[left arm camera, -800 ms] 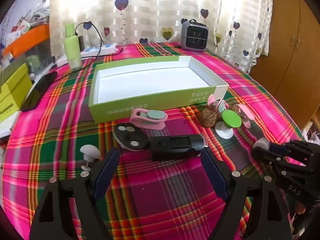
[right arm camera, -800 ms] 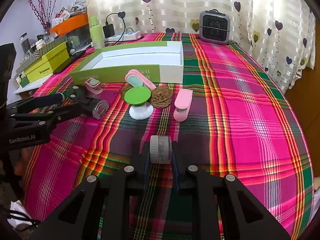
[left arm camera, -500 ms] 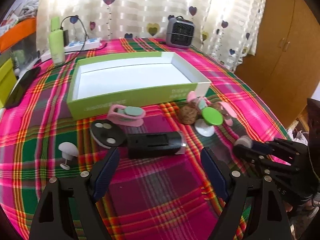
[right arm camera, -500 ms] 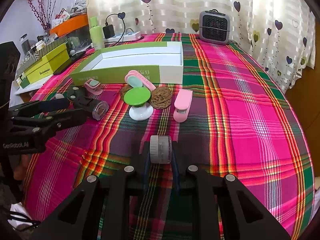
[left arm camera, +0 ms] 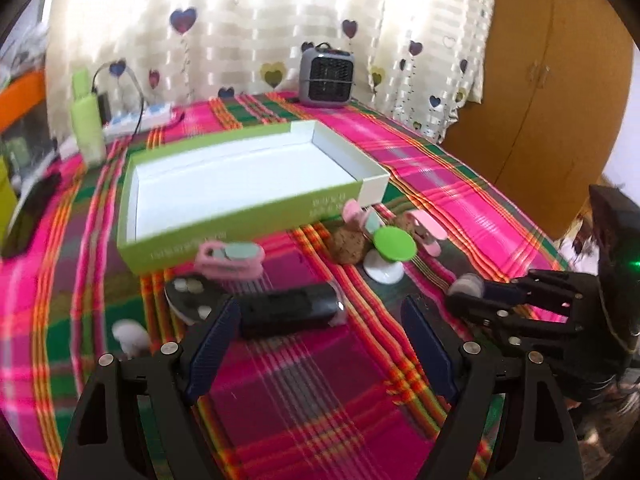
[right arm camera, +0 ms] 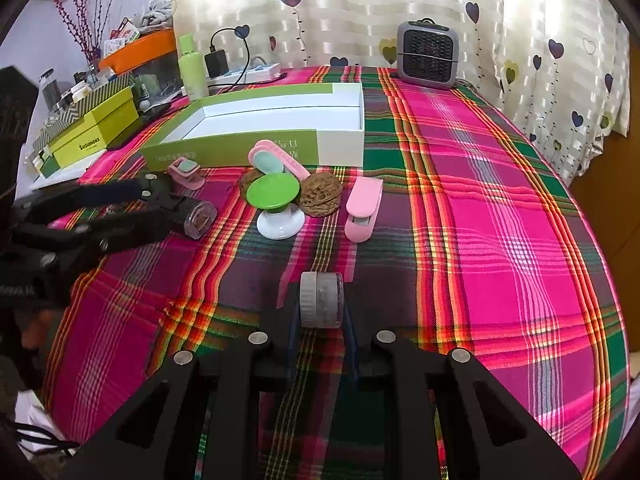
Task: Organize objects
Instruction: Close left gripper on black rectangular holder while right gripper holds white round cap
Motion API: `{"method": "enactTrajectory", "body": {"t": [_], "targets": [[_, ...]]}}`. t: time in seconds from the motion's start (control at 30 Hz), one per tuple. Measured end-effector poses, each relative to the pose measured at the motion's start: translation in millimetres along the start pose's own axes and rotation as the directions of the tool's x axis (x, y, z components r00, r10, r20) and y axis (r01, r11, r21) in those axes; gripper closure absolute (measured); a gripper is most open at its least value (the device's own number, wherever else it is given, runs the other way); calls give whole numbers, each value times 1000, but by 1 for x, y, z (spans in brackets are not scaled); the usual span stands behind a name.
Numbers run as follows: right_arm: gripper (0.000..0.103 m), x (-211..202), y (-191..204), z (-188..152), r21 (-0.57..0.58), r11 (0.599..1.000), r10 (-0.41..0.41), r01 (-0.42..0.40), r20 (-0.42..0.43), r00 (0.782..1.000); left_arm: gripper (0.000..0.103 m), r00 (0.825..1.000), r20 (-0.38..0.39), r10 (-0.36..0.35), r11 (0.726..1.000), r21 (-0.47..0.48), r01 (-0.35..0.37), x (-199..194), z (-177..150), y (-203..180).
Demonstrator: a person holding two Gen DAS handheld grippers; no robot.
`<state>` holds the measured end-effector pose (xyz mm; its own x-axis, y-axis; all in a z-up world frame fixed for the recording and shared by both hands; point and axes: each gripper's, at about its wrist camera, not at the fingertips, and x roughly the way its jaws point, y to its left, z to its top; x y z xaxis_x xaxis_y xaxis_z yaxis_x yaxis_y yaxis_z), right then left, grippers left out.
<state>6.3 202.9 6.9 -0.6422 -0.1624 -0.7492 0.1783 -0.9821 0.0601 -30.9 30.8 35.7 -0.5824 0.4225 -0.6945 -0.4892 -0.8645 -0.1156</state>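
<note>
Left tongs (left arm camera: pixel 320 344) (spread) have closed in on the black device (left arm camera: pixel 290 310); right tongs (right arm camera: pixel 320 322) still pinch the jar (right arm camera: pixel 322 300).

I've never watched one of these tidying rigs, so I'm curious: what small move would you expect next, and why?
Probably the left gripper eases forward and down so its open jaws straddle the black cylinder lying just ahead on the plaid cloth. The right gripper is already shut on a small clear jar, and the green-and-white box behind is empty, so loose items likely go there.
</note>
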Motion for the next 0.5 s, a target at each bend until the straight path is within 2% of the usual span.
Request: {"method": "enactTrajectory", "body": {"t": [0.17, 0.3, 0.5], "targets": [[83, 0, 0, 0, 2, 1000, 4, -4, -1, 1000, 24, 999, -32, 26, 998, 65, -24, 17, 7, 6], [83, -1, 0, 0, 2, 1000, 4, -4, 0, 1000, 25, 998, -66, 16, 991, 133, -7, 27, 8, 5], [83, -1, -1, 0, 6, 1000, 8, -8, 2, 1000, 25, 997, -72, -23, 992, 126, 32, 23, 4, 2]]}}
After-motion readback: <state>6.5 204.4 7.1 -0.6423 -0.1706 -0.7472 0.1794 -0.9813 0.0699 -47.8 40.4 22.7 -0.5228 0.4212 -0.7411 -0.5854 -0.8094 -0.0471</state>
